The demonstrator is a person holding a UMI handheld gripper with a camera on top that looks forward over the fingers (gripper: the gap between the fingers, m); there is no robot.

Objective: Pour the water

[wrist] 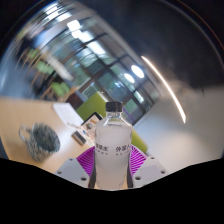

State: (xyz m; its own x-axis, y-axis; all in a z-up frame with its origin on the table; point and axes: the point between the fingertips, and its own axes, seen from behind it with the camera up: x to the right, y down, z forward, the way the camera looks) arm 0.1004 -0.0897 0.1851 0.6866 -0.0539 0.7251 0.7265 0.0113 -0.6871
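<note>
Gripping a capped water bottle upright between both pads of the claw, lifted clear of the tabletop, presumably for pouring.

Clear glossy plastic bottle with black cap, pale smooth matt tabletop

This looks like an office or a big work room. Long bright lights run in rows across the dark ceiling. A pale wooden counter is near, with some white paper lying on it. Farther back there are bright green chairs or walls, and big windows let daylight in.
</note>
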